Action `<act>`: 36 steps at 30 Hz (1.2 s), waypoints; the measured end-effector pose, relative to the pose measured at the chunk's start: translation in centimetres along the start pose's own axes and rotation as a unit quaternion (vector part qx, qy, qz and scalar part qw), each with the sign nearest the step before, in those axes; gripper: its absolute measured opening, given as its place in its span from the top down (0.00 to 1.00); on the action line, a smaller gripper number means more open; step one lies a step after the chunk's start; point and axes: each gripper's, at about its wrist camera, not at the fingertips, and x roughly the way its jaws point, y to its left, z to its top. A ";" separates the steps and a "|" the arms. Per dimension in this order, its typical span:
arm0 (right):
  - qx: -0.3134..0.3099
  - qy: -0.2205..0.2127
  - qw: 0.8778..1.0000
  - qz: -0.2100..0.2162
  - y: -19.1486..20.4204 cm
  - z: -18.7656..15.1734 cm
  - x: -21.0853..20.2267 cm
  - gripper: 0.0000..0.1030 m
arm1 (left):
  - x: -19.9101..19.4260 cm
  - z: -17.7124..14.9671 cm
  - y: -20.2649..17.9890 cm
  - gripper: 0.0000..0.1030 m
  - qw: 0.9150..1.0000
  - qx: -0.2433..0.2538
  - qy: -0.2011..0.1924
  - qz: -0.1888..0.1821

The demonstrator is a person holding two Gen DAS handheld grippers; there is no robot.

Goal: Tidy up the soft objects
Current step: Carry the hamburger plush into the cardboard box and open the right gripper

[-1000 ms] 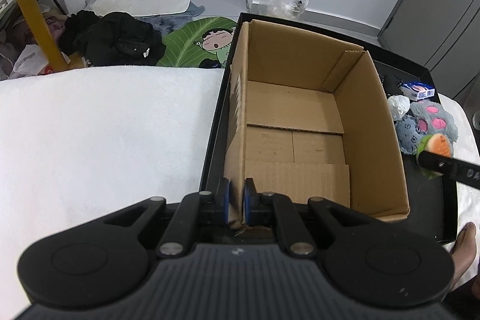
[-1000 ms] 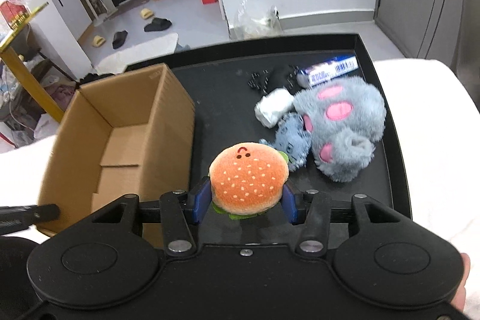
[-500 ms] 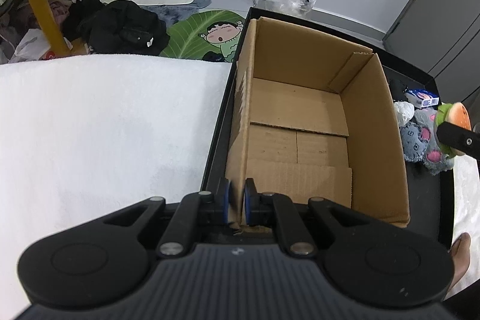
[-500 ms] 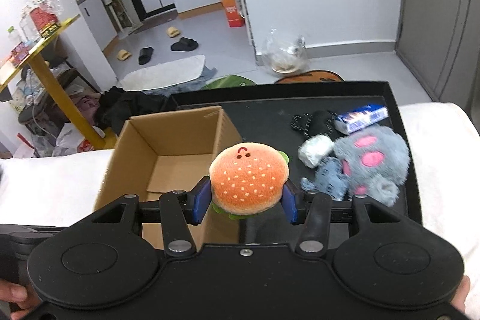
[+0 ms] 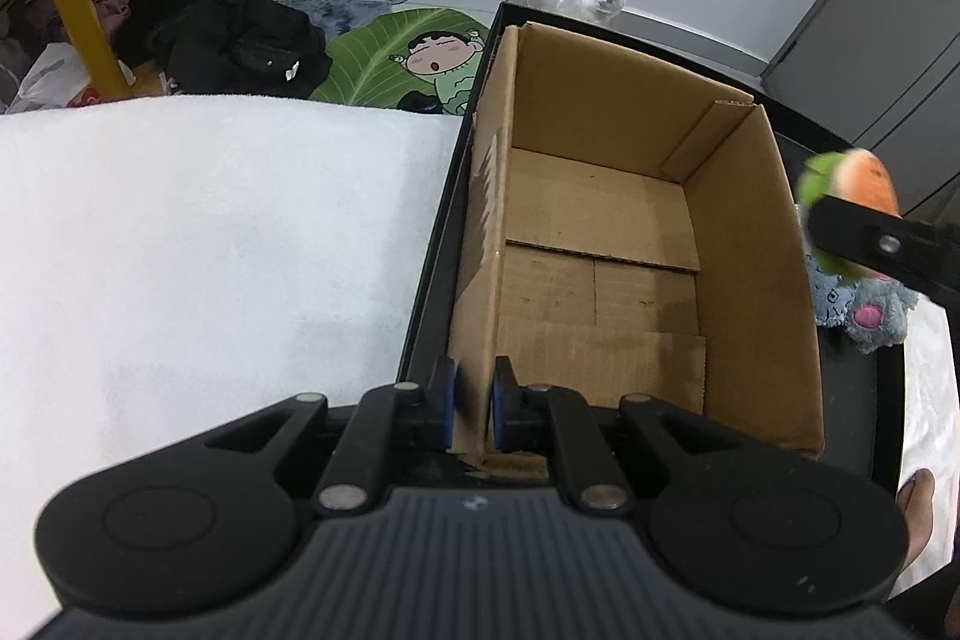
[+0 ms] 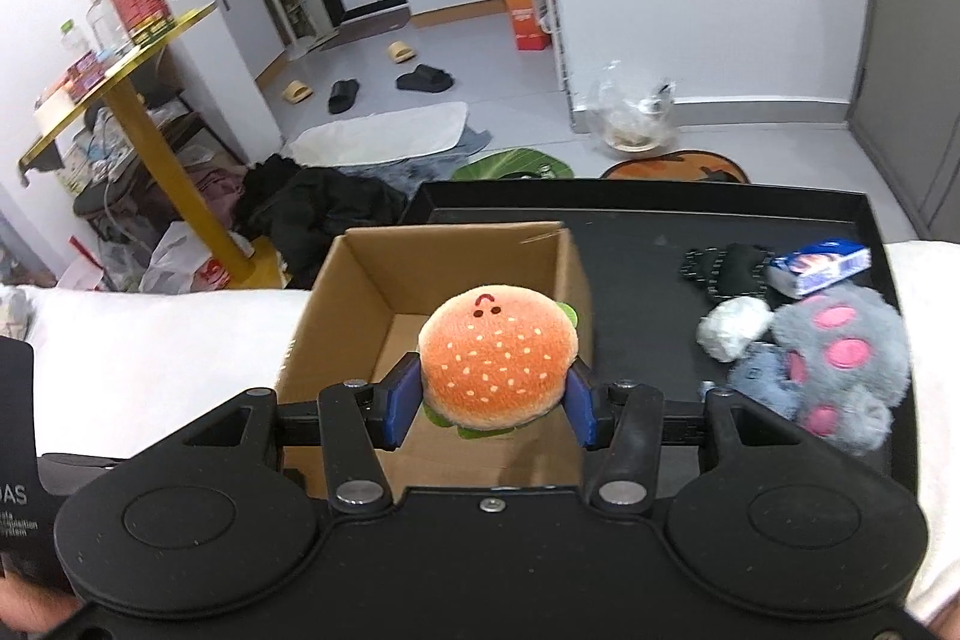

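Left gripper [image 5: 471,409] clamped on near wall of cardboard box [image 5: 606,244], steadying it on black tray [image 6: 648,244]. Right gripper [image 6: 489,400] clamped on burger plush [image 6: 498,361], above box's near right corner, rim at 3 o'clock. Risk: releasing here, plush clips rim and rolls onto tray.

The burger toy [image 6: 498,361] is orange with little white dots and green leaves, the cardboard box [image 6: 360,292] beside it is brown, the tray [image 6: 648,244] is black, and the plush paw [image 6: 840,364] is grey with pink spots.
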 end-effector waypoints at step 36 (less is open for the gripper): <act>-0.001 0.015 1.000 -0.001 -0.2 -0.1 0.5 0.28 | 0.2 0.2 0.3 0.89 1.000 0.004 -0.001 -0.003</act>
